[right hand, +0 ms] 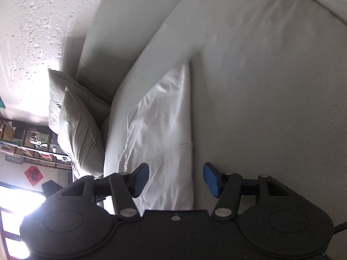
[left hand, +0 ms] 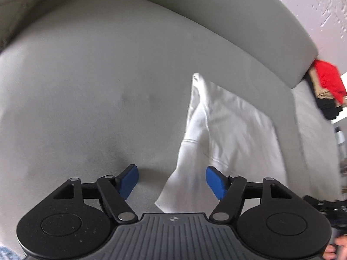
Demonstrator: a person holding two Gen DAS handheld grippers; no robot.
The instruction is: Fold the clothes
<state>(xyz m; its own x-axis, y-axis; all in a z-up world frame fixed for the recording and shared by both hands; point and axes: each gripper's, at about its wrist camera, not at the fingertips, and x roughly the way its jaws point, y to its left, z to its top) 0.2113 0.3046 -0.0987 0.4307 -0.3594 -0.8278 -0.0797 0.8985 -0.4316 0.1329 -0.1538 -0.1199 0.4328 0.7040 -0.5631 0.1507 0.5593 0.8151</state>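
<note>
Two grippers hang over a pale grey sofa seat on which a white garment lies folded into a long strip. The left gripper has its blue pads spread apart with nothing pinched; the garment's near corner lies below the gap, toward the right pad. The right gripper is likewise parted and empty, the garment's near end below and between its pads, its straight edge nearer the right one.
</note>
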